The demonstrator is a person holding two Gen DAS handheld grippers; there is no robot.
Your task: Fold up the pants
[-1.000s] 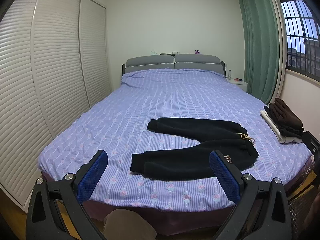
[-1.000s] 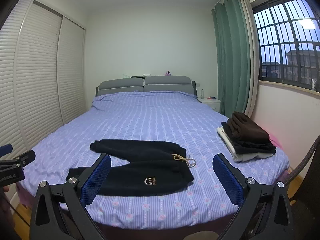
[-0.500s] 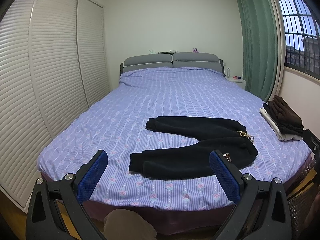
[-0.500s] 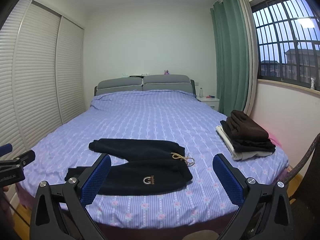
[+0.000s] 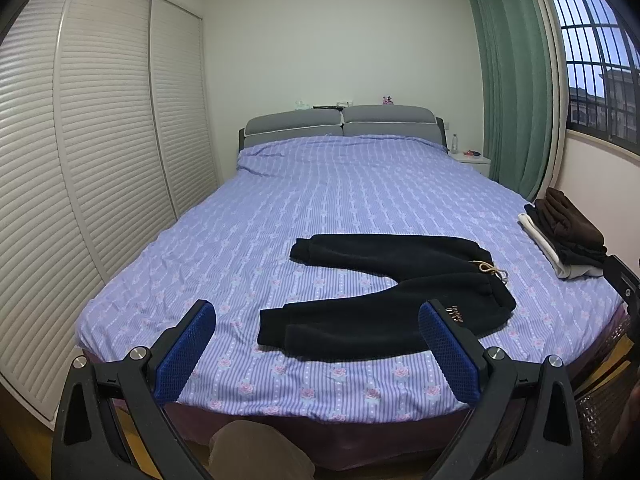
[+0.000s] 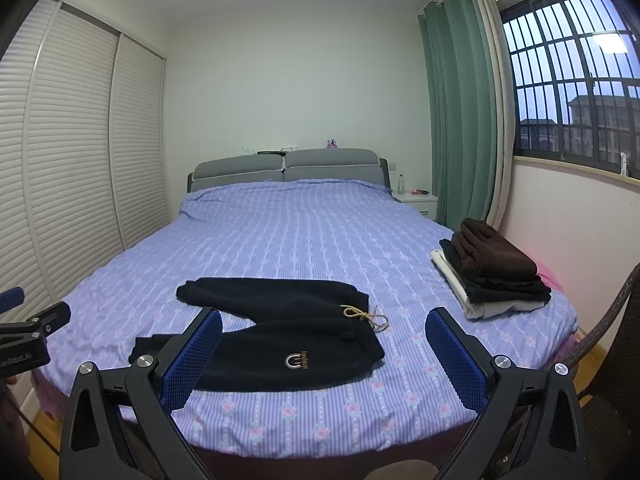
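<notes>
Black fleece pants lie flat on the purple striped bed, legs spread in a V pointing left, waistband with a tan drawstring at the right. They also show in the right wrist view. My left gripper is open and empty, held off the bed's near edge in front of the leg cuffs. My right gripper is open and empty, held off the near edge in front of the waistband. The left gripper also shows at the left edge of the right wrist view.
A stack of folded brown, black and white clothes sits at the bed's right edge. Louvred wardrobe doors run along the left. A nightstand, green curtain and window are at the right. A wicker chair stands at the far right.
Both cameras have drifted slightly; the pants sit a little lower and closer in both views. Both grippers stay open and empty.
</notes>
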